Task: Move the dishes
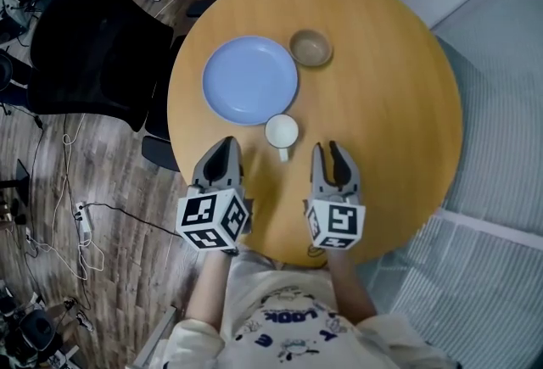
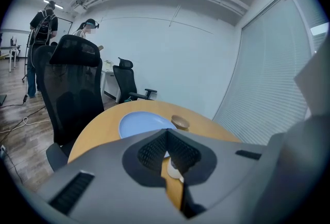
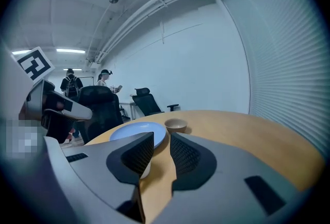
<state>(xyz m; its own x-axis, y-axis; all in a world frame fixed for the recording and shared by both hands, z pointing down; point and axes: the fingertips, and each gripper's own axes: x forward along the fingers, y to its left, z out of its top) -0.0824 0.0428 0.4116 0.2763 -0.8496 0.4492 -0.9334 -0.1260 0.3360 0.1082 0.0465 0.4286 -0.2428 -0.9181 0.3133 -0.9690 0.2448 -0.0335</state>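
Head view: round wooden table [image 1: 399, 104] bearing a flat pale-blue plate [image 1: 249, 79], a small tan bowl [image 1: 310, 47] just beside its far right rim, and a white handled mug [image 1: 282, 131] at its near edge. Left gripper [image 1: 222, 147] and right gripper [image 1: 333, 153] near the mug, one on either side, touching nothing.

Left gripper view: jaws pressed together, empty; plate [image 2: 139, 124] and bowl [image 2: 180, 122] beyond.

Right gripper view: jaws parted by a narrow gap, nothing between; plate [image 3: 136, 130] and bowl [image 3: 176, 125] ahead.

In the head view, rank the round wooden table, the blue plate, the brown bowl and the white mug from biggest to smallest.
1. round wooden table, by far
2. light blue plate
3. small brown bowl
4. white mug; its rim looks only slightly narrower than the bowl's, so these two are close
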